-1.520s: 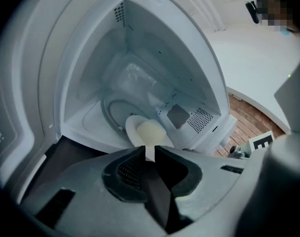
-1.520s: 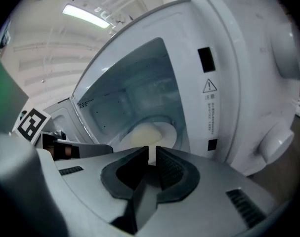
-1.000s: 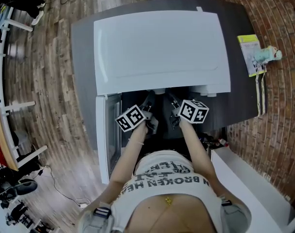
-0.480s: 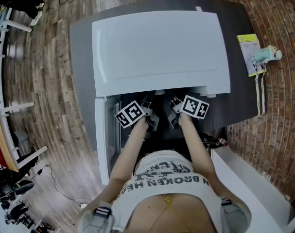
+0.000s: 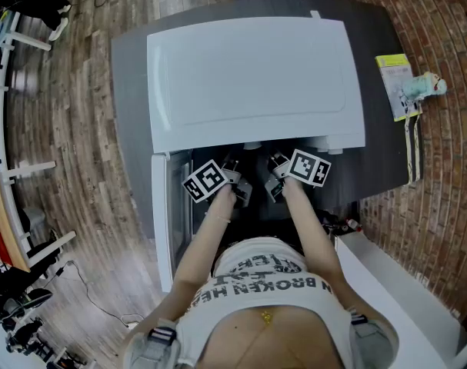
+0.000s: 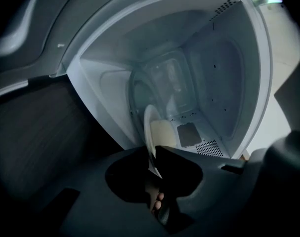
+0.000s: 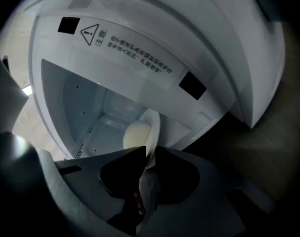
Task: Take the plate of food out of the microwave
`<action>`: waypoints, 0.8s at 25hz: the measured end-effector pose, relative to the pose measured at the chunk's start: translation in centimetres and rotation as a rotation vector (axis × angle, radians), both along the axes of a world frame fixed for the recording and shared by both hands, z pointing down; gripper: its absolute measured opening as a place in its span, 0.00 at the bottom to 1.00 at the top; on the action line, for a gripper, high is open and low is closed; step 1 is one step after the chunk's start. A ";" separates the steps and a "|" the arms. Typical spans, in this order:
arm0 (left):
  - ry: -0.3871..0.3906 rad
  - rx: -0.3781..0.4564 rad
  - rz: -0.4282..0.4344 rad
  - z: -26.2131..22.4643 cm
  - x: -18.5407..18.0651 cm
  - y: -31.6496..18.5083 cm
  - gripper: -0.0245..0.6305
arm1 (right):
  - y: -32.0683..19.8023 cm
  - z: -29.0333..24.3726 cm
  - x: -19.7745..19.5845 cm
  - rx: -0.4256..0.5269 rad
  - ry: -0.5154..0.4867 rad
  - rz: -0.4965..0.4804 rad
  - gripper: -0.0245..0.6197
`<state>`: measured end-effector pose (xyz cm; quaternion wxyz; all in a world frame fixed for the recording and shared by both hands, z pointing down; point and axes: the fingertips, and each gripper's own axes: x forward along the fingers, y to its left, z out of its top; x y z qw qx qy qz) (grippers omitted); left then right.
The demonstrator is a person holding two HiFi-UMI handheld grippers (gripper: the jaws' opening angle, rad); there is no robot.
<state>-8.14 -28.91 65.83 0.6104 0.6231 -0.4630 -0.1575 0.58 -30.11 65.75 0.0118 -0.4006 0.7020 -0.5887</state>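
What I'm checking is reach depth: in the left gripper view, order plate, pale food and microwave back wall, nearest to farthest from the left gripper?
1. plate: rim between the closing jaws of the left gripper.
2. pale food: on the plate, just beyond the jaws.
3. back wall: deepest in the cavity, behind both.

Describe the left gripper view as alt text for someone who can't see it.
The dark jaws of the left gripper are closing on the near rim of a white plate carrying pale food. Around it is the white inside of the open microwave.
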 end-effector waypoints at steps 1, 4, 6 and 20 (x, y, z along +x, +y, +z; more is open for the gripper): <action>0.012 0.000 -0.005 0.0 0.0 0.0 0.11 | 0.0 0.0 0.0 0.000 -0.001 0.001 0.13; 0.022 0.002 -0.009 0.0 0.0 0.1 0.11 | 0.1 -0.1 0.1 0.003 -0.005 0.002 0.13; 0.027 0.005 -0.009 -0.1 0.1 0.2 0.11 | 0.1 -0.2 0.1 0.012 -0.004 0.000 0.13; 0.031 0.031 0.002 -0.9 0.0 1.1 0.11 | 0.9 -0.8 0.0 0.033 -0.011 -0.009 0.13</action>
